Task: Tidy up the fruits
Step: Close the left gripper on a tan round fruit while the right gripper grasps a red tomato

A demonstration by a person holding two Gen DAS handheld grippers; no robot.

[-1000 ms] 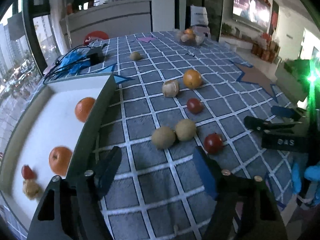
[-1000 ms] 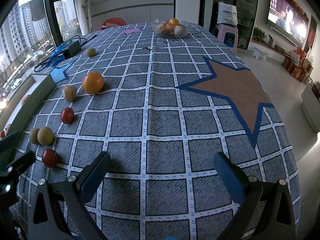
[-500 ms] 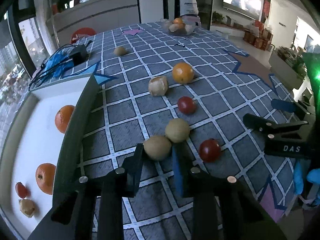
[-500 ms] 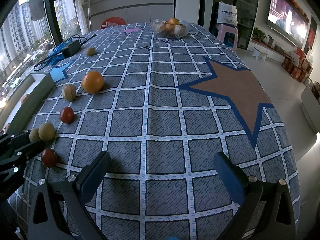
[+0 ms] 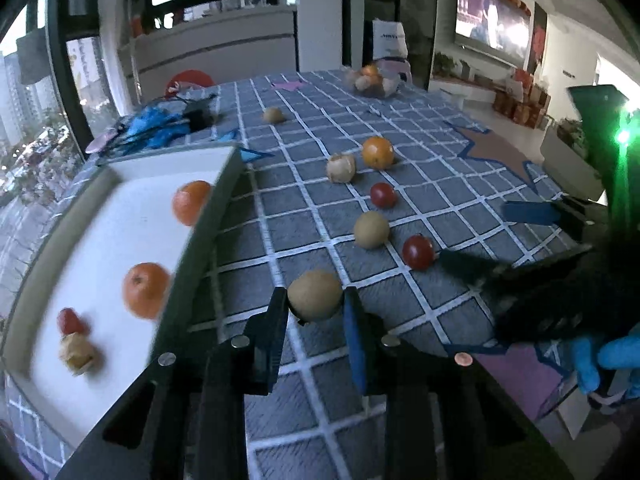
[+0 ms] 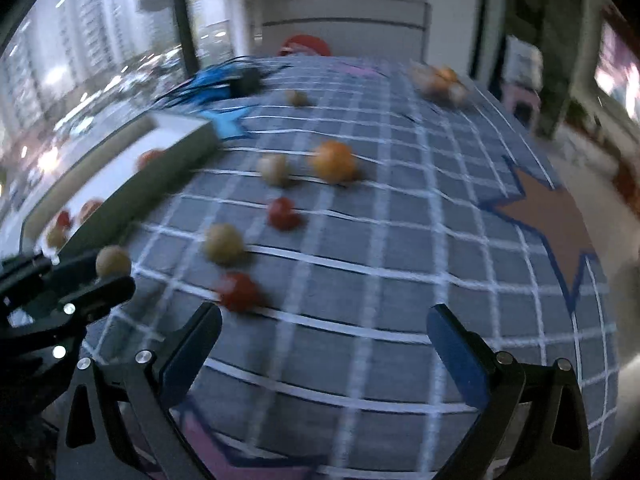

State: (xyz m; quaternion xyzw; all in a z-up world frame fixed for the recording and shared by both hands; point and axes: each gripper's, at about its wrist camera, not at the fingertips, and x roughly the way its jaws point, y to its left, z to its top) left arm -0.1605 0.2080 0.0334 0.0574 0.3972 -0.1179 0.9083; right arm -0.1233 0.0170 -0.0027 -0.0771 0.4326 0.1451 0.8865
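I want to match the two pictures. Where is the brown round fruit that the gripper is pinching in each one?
Left wrist view: the brown fruit sits low in the middle, pinched by the left gripper.
Right wrist view: it is far left, beside the white tray's wall.
Shared landmark: the big orange on the checked cloth.

Right wrist view smears badly: fruits in the far bowl [image 6: 440, 80] unreadable, tray [image 6: 120, 184] cut off at left edge.
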